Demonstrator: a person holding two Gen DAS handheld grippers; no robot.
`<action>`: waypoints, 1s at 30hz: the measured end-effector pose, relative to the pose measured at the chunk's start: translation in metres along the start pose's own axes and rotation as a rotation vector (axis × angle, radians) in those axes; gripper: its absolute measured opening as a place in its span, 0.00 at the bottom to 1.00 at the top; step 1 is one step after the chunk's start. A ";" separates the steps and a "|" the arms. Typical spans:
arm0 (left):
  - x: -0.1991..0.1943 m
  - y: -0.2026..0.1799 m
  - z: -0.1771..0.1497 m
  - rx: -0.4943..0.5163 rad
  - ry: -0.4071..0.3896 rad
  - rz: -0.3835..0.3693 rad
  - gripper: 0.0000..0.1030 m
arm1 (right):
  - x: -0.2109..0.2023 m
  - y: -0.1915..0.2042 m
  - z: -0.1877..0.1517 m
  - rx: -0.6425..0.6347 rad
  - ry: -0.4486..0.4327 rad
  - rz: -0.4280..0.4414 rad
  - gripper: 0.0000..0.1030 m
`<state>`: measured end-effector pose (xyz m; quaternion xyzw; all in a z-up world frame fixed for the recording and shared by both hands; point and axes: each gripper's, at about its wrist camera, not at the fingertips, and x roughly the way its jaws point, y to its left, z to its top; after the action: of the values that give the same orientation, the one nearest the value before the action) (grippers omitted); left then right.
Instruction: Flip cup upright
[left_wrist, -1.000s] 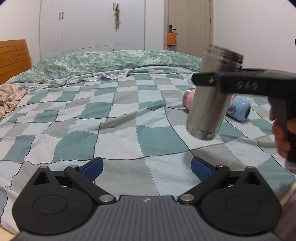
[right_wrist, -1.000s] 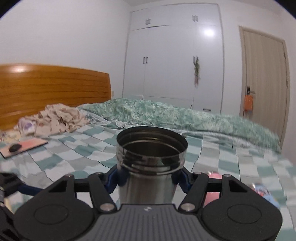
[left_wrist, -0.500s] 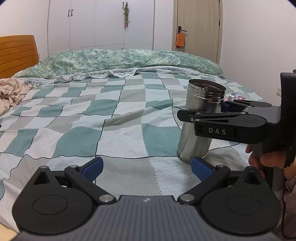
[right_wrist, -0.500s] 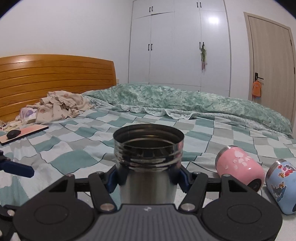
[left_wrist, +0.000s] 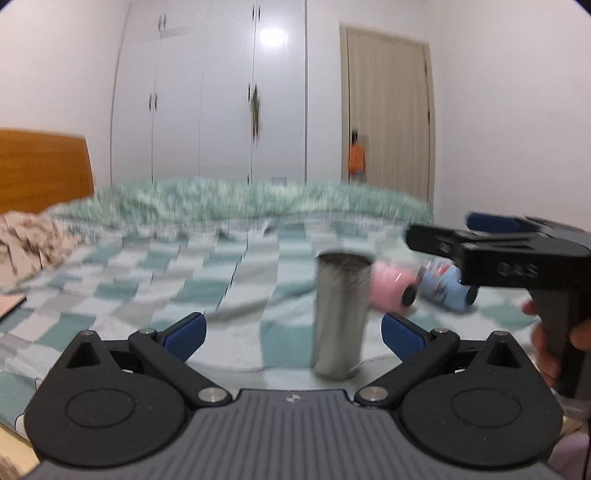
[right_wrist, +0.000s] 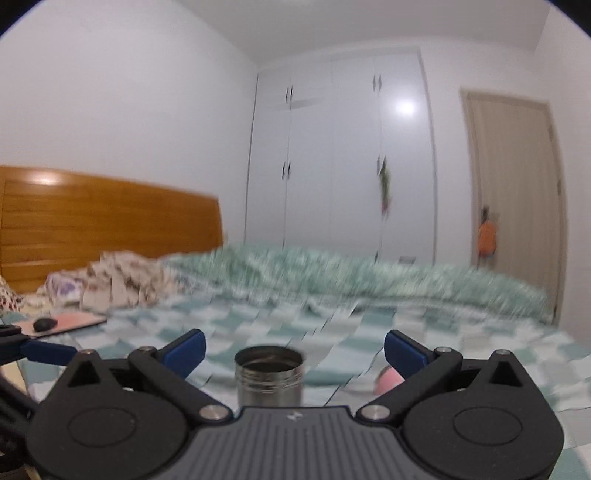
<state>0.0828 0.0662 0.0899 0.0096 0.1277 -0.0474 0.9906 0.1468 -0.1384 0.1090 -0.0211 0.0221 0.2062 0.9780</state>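
A steel cup (left_wrist: 341, 314) stands upright, mouth up, on the checked green bedspread (left_wrist: 147, 280). It also shows in the right wrist view (right_wrist: 268, 376), low between the fingers and apart from them. My right gripper (right_wrist: 293, 347) is open and empty, raised above and behind the cup; in the left wrist view it shows at the right (left_wrist: 491, 240). My left gripper (left_wrist: 293, 328) is open and empty, with the cup standing just beyond its fingers. Both views are blurred by motion.
A pink cup (left_wrist: 391, 286) and a blue cup (left_wrist: 445, 286) lie on their sides behind the steel cup. Crumpled cloth (right_wrist: 118, 280) and a pink pad with a mouse (right_wrist: 46, 324) lie at the left. A wooden headboard (right_wrist: 103, 225) and folded quilt (right_wrist: 351, 273) stand behind.
My right gripper set the steel cup down upright, opened, let it go and pulled back upward. My left gripper has tilted up; the cup stays standing.
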 end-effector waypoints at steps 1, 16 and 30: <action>-0.008 -0.009 -0.002 -0.003 -0.026 0.003 1.00 | -0.018 -0.004 -0.002 -0.003 -0.014 -0.014 1.00; -0.053 -0.104 -0.076 -0.031 -0.105 0.012 1.00 | -0.169 -0.040 -0.093 0.024 0.053 -0.215 1.00; -0.053 -0.111 -0.110 -0.001 -0.148 0.036 1.00 | -0.175 -0.038 -0.119 0.038 0.053 -0.265 1.00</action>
<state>-0.0070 -0.0356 -0.0036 0.0079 0.0541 -0.0303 0.9980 -0.0018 -0.2499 0.0006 -0.0107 0.0489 0.0743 0.9960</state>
